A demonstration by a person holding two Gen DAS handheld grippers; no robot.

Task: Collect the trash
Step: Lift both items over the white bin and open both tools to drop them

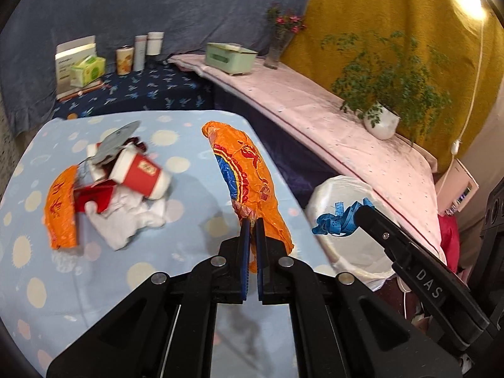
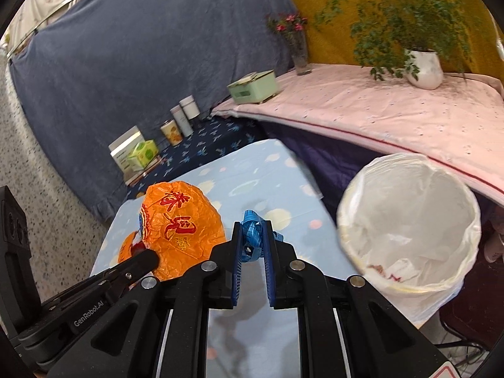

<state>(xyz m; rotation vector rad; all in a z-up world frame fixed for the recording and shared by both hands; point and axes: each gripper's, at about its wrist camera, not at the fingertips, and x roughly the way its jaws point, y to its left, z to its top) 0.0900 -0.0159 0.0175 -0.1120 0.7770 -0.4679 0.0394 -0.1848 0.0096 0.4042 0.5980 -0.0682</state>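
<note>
The left gripper (image 1: 252,220) is clamped on the lower end of an orange wrapper (image 1: 249,176), whose long axis runs from the fingertips up toward the frame's upper middle, lifted over the blue spotted table (image 1: 94,283). The right gripper (image 2: 253,225) pinches a crumpled blue tape (image 2: 252,236) at centre frame, left of the white-lined trash bin (image 2: 409,220). At left centre of the left view lies 1 pile of trash (image 1: 126,189), including a red paper cup (image 1: 138,173).
</note>
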